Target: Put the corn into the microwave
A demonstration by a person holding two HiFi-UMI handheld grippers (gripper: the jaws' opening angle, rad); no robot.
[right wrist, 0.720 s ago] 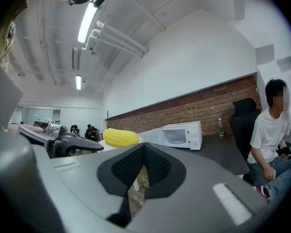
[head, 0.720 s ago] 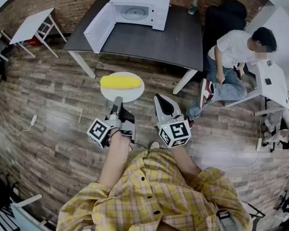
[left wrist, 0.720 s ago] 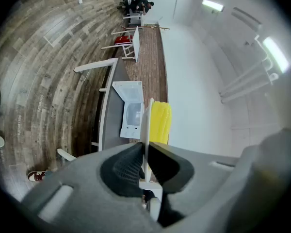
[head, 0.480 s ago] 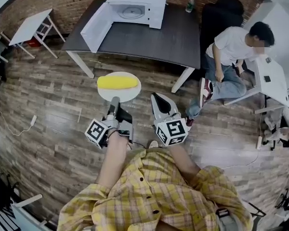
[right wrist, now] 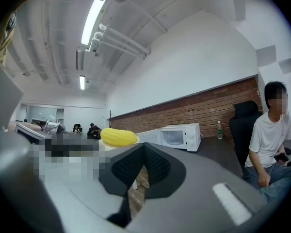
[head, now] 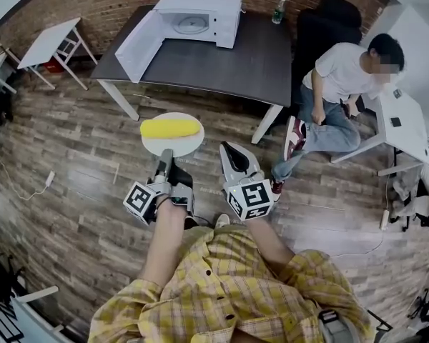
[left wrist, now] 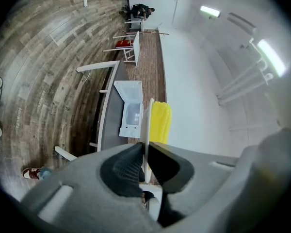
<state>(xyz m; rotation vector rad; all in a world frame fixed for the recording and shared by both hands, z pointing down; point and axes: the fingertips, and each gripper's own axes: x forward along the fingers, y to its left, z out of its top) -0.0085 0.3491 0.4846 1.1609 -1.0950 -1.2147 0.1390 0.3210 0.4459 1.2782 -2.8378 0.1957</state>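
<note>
The left gripper (head: 166, 156) is clamped narrow on the near rim of a white plate (head: 152, 143). Its own view shows the 2 dark pads pressed on either side of the plate's thin edge (left wrist: 146, 125). The corn (head: 170, 128), 1 yellow cob, lies across the plate on its side, up in the air over the wooden floor (head: 79, 163) and not yet at the table. The left gripper view shows the corn (left wrist: 161, 123) resting against the plate's top face, just past the pads.

The right gripper (head: 225, 148) rides beside the left one, apart from the plate, its jaws brought together at the tips with nothing between them. The right gripper view has the corn (right wrist: 117, 137) off to its left.

Ahead stands a dark table (head: 222, 66). At its far end is the white microwave (head: 200, 16), its door (head: 137, 45) swung wide toward the left and the round turntable showing inside. A bottle (head: 278, 9) stands on the table to the right of the microwave. To the right of the table a person in a white shirt (head: 343, 81) sits with a black chair (head: 325, 23) next to them. A small white table (head: 46, 40) is off to the left by the brick wall.
</note>
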